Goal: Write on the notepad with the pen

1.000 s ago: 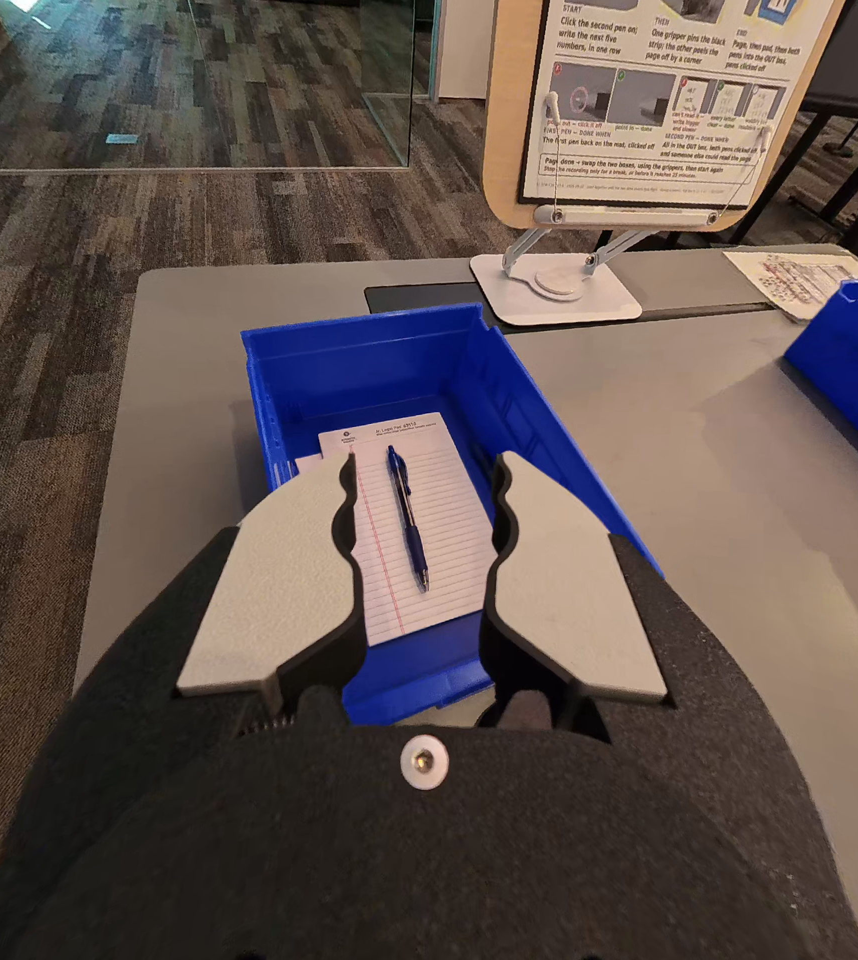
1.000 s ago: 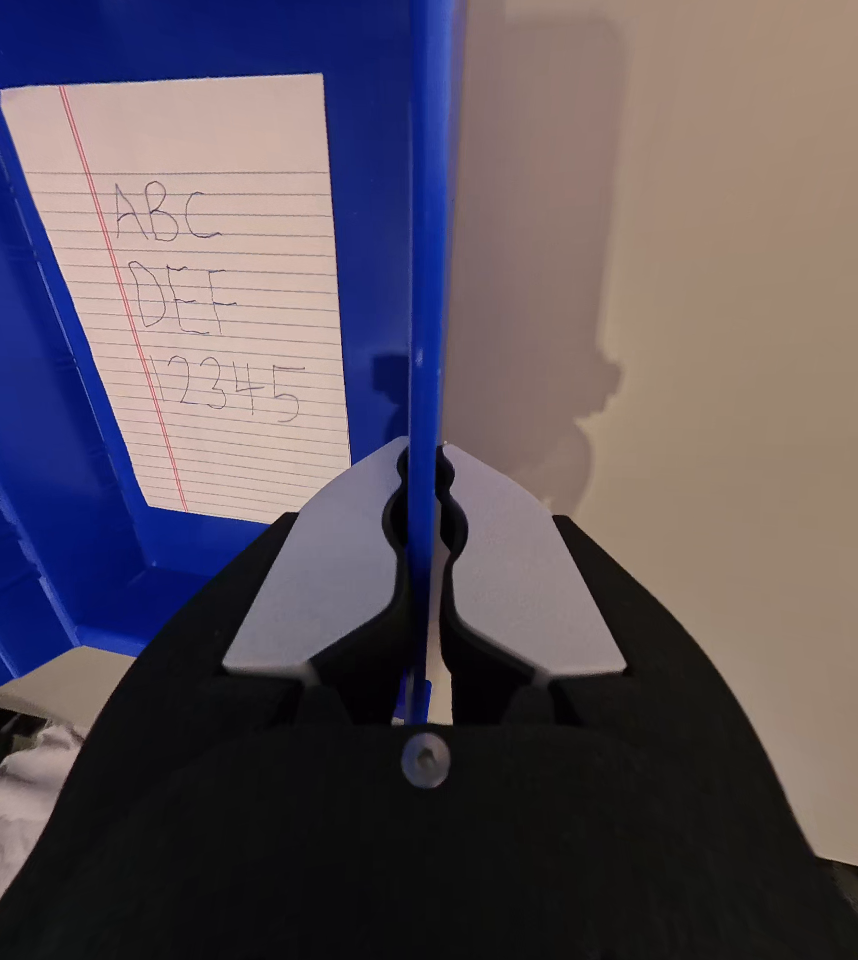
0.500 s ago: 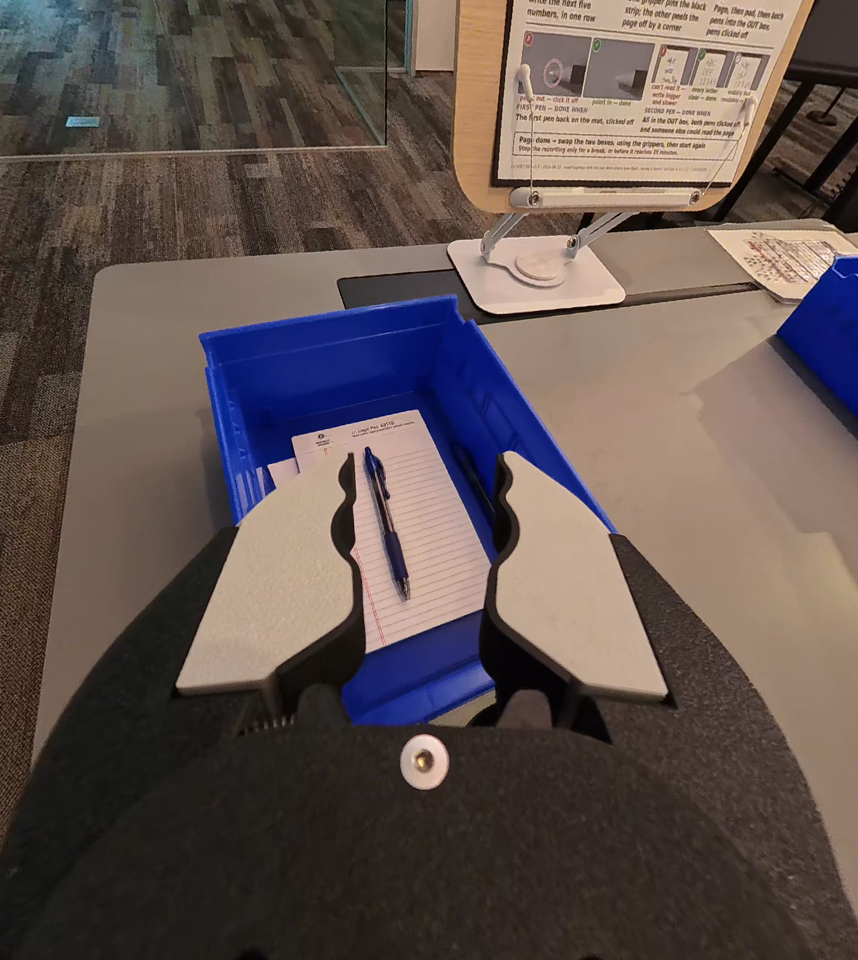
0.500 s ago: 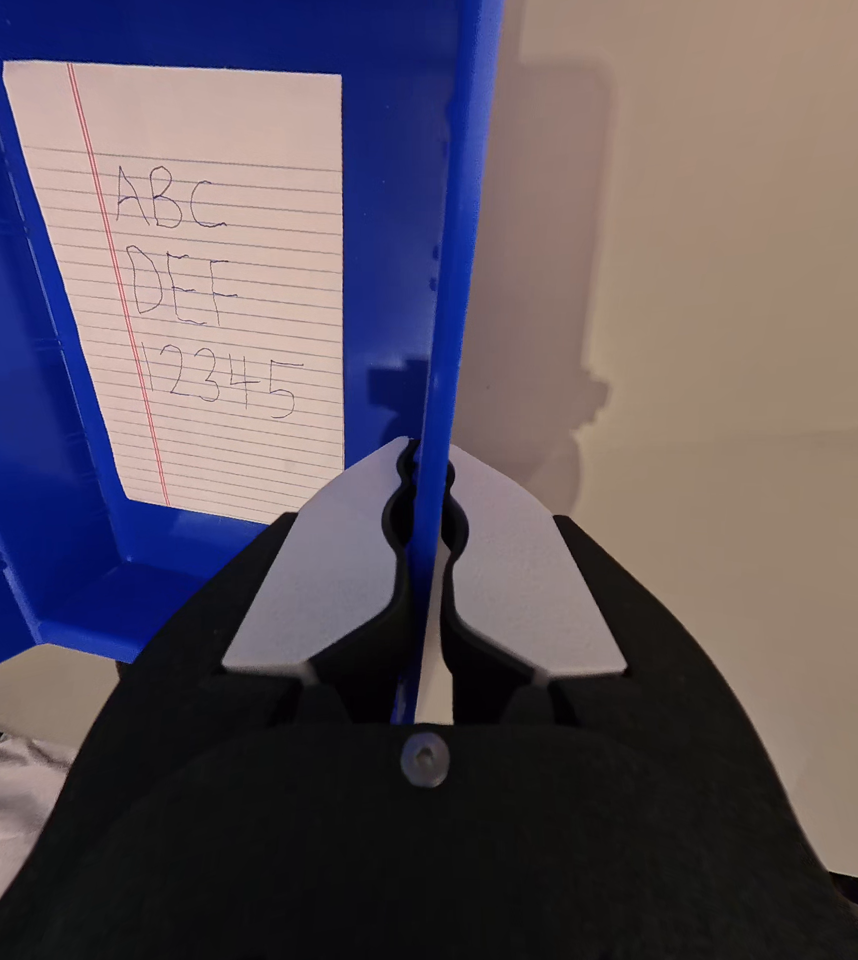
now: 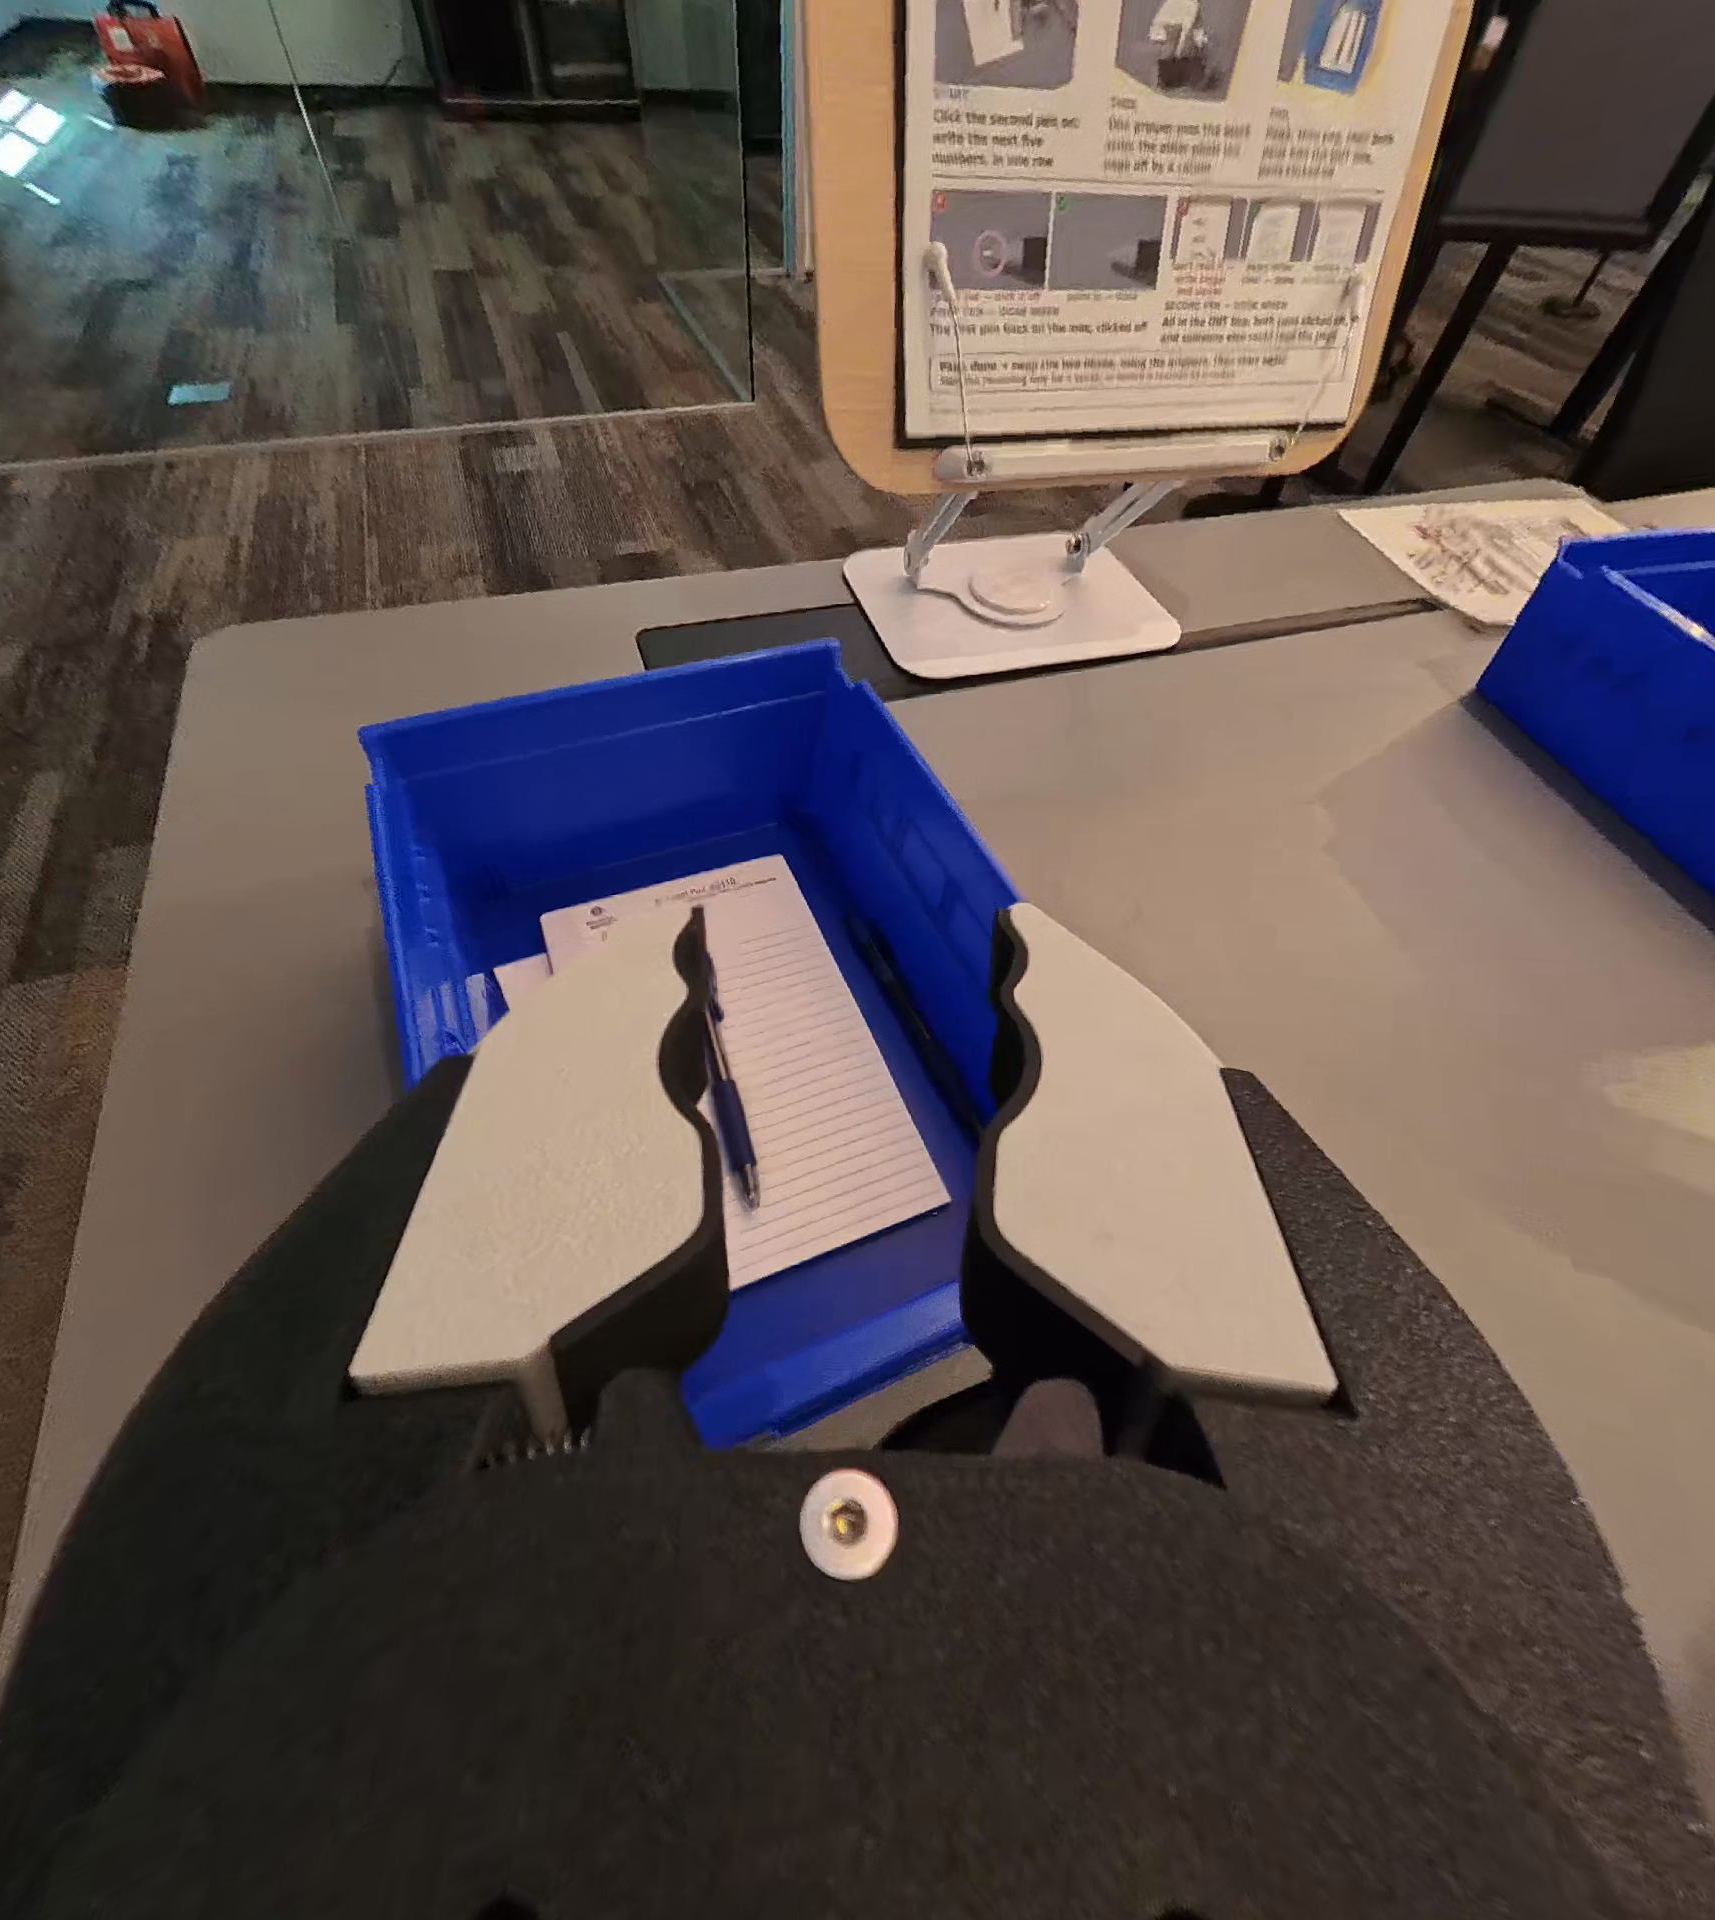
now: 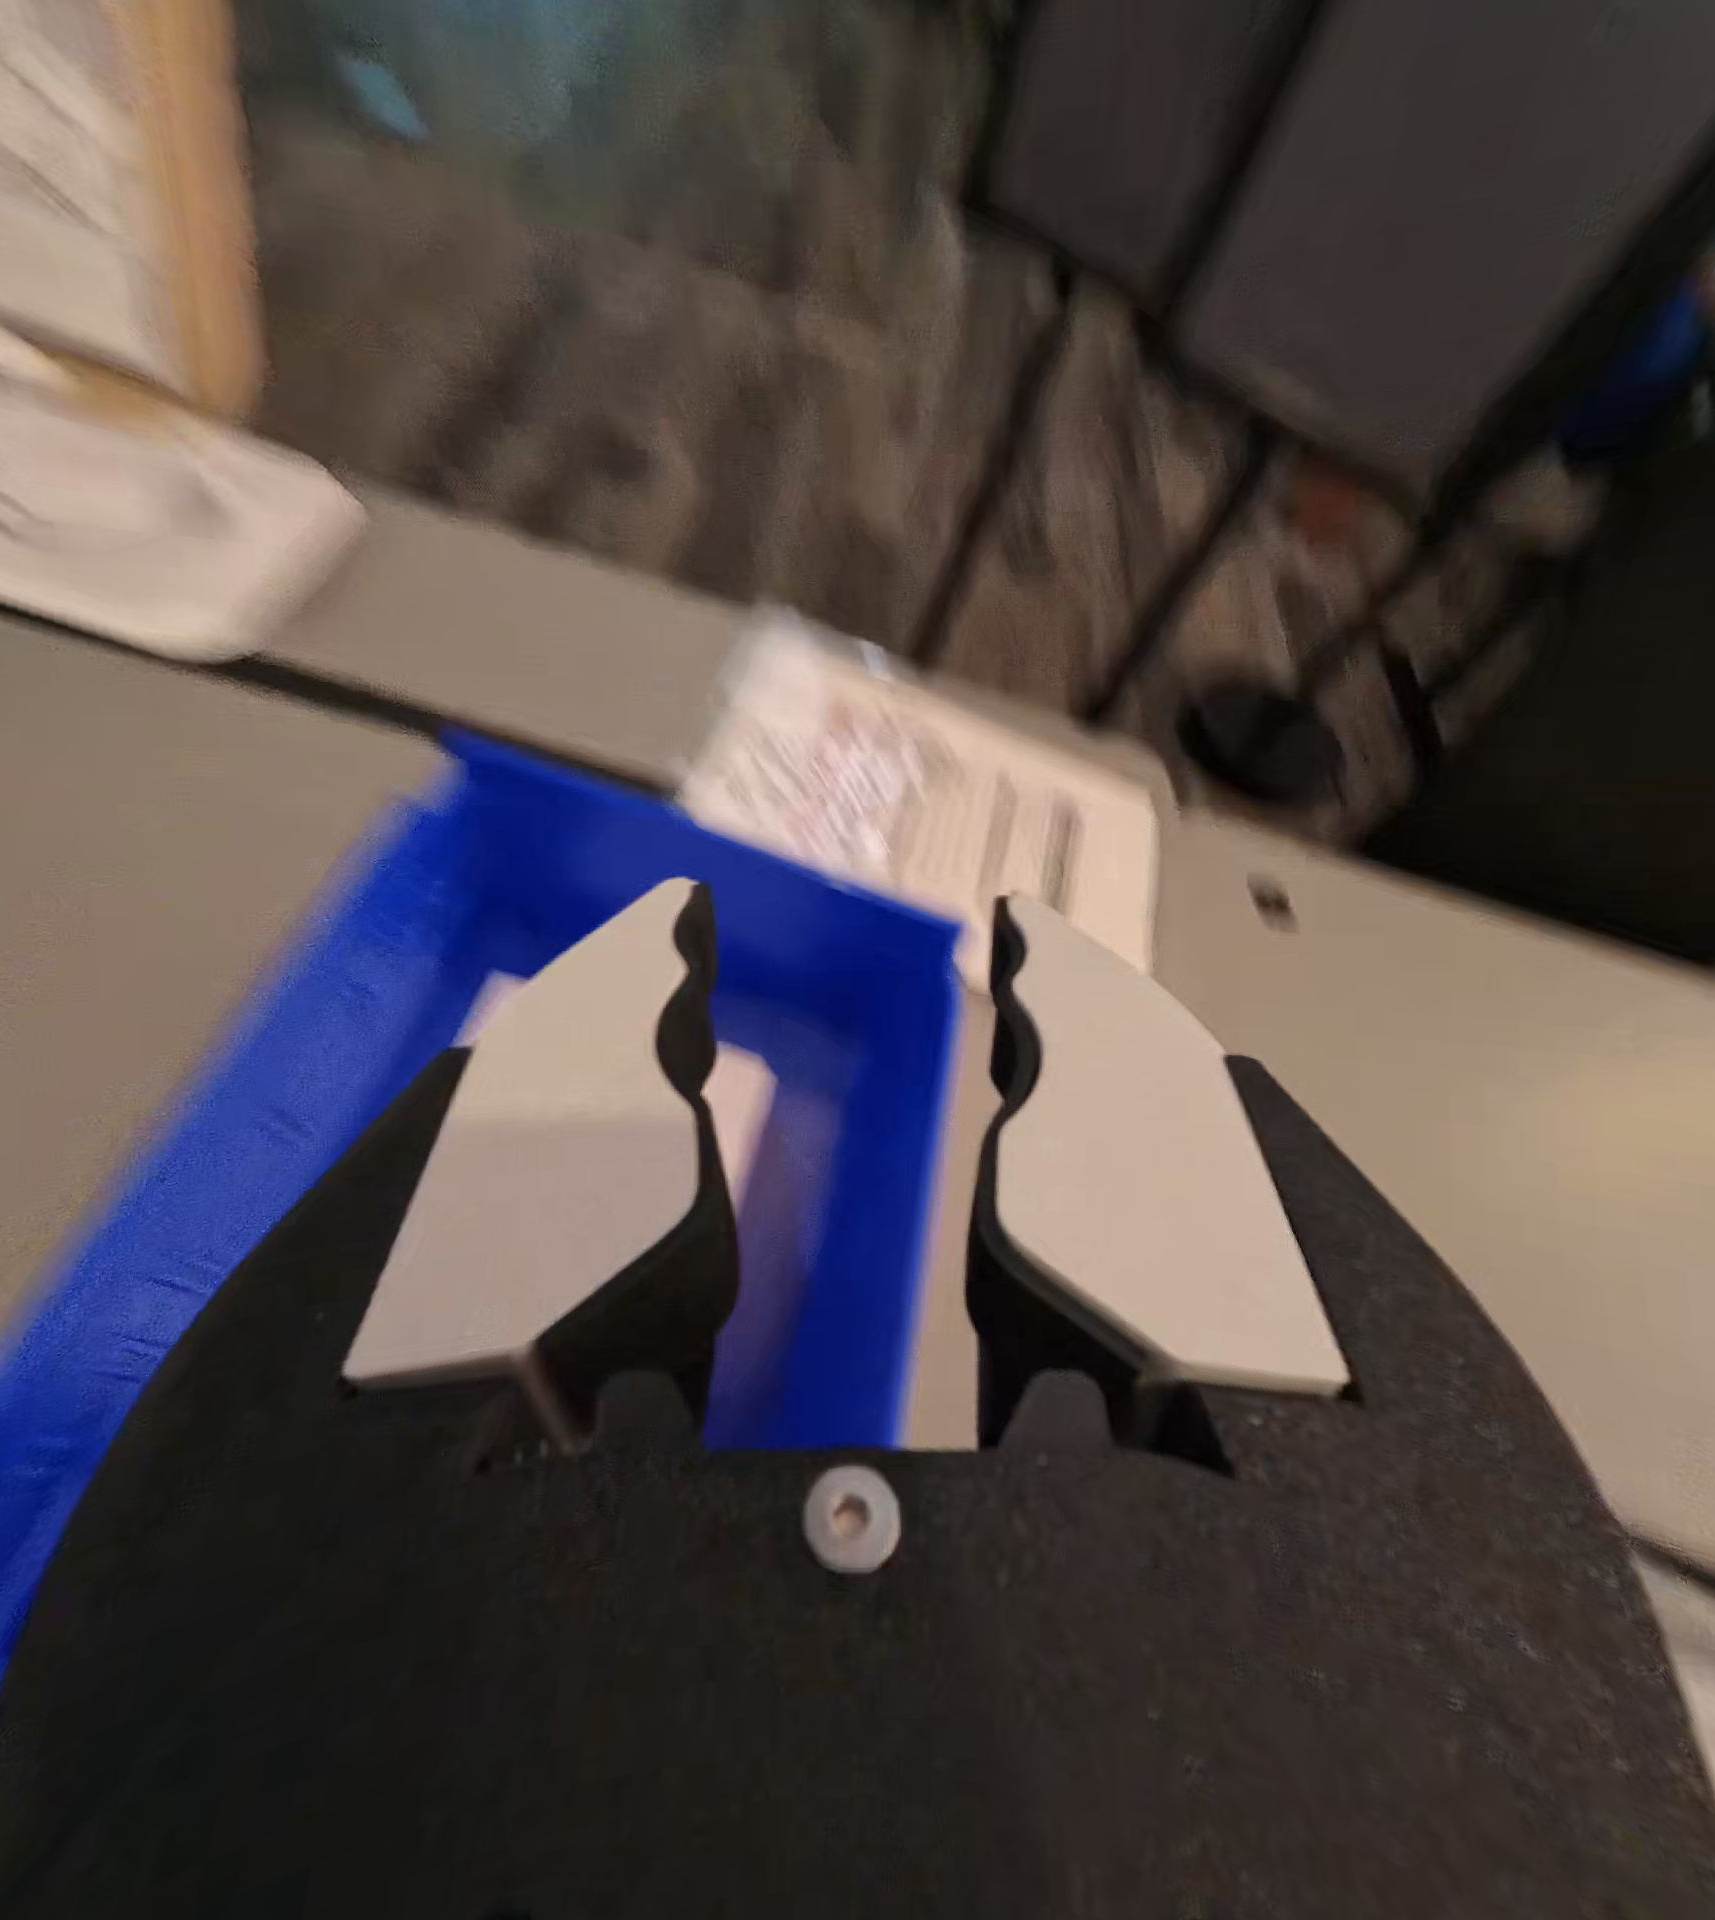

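Observation:
In the left wrist view a white lined notepad (image 5: pixel 811 1049) lies in a blue bin (image 5: pixel 624 769) on the grey table. A blue pen (image 5: pixel 728 1112) lies lengthwise on the pad. A second dark pen (image 5: pixel 910 1023) lies along the bin's right inner wall. My left gripper (image 5: pixel 848 920) is open and empty, held above the bin's near end. My right gripper (image 6: pixel 848 909) is open and empty in a blurred right wrist view, above the right wall of a second blue bin (image 6: pixel 365 1039) with a sheet of paper (image 6: pixel 744 1101) in it.
An instruction board on a white stand (image 5: pixel 1014 603) stands at the back of the table. A printed sheet (image 5: pixel 1466 540) lies at the back right, also in the right wrist view (image 6: pixel 915 810). The second bin (image 5: pixel 1684 717) sits at the right. Carpet floor lies beyond the table's left edge. The left gripper's tips are roughly 70 cm from the right gripper's. My left gripper's tips are some 20 cm from the blue pen (image 5: pixel 728 1112).
My right gripper has opened, let go of the bin wall and swung up, so its view now looks across the table. My left gripper has shifted slightly right over the notepad bin.

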A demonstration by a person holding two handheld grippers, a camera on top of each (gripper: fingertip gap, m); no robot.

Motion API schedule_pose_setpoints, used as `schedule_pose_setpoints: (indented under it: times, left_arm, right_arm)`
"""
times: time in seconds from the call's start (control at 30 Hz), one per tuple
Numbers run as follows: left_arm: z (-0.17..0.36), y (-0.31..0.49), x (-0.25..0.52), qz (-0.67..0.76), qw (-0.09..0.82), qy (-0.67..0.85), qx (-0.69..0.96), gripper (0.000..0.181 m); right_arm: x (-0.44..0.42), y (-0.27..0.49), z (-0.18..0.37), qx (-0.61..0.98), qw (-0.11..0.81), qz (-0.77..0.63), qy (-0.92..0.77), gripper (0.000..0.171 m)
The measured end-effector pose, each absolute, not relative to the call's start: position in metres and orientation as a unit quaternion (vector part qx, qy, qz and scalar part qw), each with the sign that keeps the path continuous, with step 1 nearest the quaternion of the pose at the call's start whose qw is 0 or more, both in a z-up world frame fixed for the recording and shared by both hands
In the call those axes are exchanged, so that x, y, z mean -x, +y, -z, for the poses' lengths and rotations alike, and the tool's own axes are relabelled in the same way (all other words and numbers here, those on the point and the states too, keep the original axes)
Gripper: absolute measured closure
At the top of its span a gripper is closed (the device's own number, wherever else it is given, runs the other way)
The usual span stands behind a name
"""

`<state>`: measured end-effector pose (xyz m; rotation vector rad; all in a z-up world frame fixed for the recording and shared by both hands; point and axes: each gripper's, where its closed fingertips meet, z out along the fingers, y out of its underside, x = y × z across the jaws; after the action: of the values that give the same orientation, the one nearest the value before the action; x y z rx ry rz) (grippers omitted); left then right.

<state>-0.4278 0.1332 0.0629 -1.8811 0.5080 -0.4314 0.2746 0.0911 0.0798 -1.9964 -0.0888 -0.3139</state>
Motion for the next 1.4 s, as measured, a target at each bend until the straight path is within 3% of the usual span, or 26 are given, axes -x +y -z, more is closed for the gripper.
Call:
schedule_pose_setpoints:
  times: [0.03,0.13,0.23,0.37,0.73,0.93,1.23,1.4]
  left_arm:
    - [-0.058,0.133,0.424,0.175,0.533,0.221,0.798,0.131]
    - [-0.024,0.14,0.419,0.135,0.46,0.229,0.847,0.143]
    - [0.024,0.151,0.416,0.117,0.351,0.209,0.905,0.145]
    - [0.073,0.18,0.422,0.04,0.277,0.214,0.936,0.143]
    - [0.141,0.216,0.43,-0.036,0.158,0.2,0.966,0.146]
    - [0.144,0.218,0.423,0.016,0.159,0.188,0.969,0.171]
    - [0.137,0.218,0.424,0.053,0.175,0.173,0.968,0.171]
    - [0.099,0.214,0.415,0.054,0.228,0.182,0.955,0.171]
  right_arm:
    - [-0.243,0.094,-0.103,0.805,0.581,0.098,-0.072,0.112]
    - [-0.146,0.096,-0.15,0.722,0.671,-0.026,-0.167,0.119]
    - [-0.075,0.099,-0.156,0.728,0.635,-0.132,-0.221,0.122]
    - [-0.022,0.105,-0.152,0.726,0.603,-0.166,-0.286,0.126]
    - [-0.005,0.118,-0.108,0.733,0.559,-0.265,-0.284,0.137]
    - [-0.016,0.117,-0.107,0.737,0.557,-0.263,-0.279,0.14]
    - [-0.035,0.114,-0.111,0.738,0.566,-0.266,-0.253,0.141]
    - [-0.043,0.114,-0.111,0.739,0.569,-0.27,-0.24,0.141]
